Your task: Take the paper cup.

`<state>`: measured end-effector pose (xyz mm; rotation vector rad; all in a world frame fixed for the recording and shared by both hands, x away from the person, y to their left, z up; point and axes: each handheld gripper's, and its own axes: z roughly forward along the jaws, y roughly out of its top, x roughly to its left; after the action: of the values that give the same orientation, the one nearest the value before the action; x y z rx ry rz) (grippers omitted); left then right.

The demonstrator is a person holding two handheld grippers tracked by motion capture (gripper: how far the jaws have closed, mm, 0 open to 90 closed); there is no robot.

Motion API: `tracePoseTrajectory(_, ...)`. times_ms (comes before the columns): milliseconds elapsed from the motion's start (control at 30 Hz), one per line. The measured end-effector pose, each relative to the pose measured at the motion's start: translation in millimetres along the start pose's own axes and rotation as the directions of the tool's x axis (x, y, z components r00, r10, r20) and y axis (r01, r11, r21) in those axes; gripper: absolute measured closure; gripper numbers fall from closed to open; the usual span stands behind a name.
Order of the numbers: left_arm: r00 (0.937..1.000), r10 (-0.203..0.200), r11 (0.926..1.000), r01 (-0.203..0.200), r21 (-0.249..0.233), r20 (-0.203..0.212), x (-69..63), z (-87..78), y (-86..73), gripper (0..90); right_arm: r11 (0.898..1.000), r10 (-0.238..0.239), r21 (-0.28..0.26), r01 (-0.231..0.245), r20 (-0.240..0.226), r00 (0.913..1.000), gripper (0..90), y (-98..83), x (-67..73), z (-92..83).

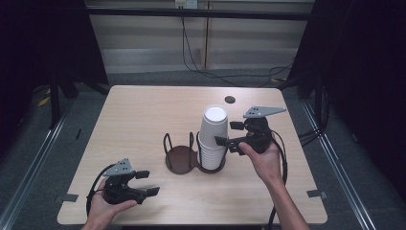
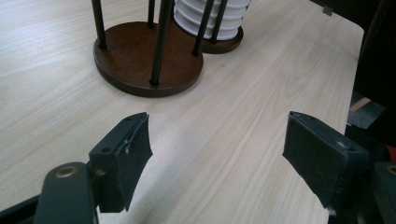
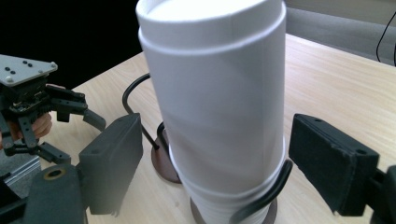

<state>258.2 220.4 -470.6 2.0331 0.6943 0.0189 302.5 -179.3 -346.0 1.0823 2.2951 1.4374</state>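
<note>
A tall stack of white paper cups [image 1: 213,136] stands in the right ring of a two-ring cup holder with brown bases [image 1: 179,160] at the table's middle. My right gripper [image 1: 226,133] reaches in from the right at mid-height of the stack. In the right gripper view the cups [image 3: 219,116] stand between its two pads, the right gripper [image 3: 215,163] is open, and a gap shows at the left pad. My left gripper [image 1: 147,183] rests near the front left edge, open and holding nothing. Its view shows the empty left ring [image 2: 140,60] ahead, over the left gripper [image 2: 217,154].
The light wooden table [image 1: 143,115] has a small dark round hole [image 1: 230,99] behind the cups. The holder's black wire uprights [image 2: 161,42] rise around each ring. Cables lie on the grey floor beyond the far edge. Dark curtains stand on both sides.
</note>
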Motion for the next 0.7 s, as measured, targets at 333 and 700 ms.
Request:
tracePoseTrajectory(333, 0.9997, -0.018, 0.9998, 0.018, -0.007, 0.019, -0.6, -0.7, -0.1, 24.3, 1.0, 0.011, -0.016, -0.012, -0.028, 0.9995, 14.7, 15.8, -4.9, 11.4)
tracePoseTrajectory(700, 0.9987, -0.034, 0.9994, 0.035, -0.008, 0.038, 1.5, -0.4, -0.8, 24.2, 1.0, -0.01, -0.011, 0.009, -0.054, 0.9985, 14.6, 27.7, -6.5, 22.9)
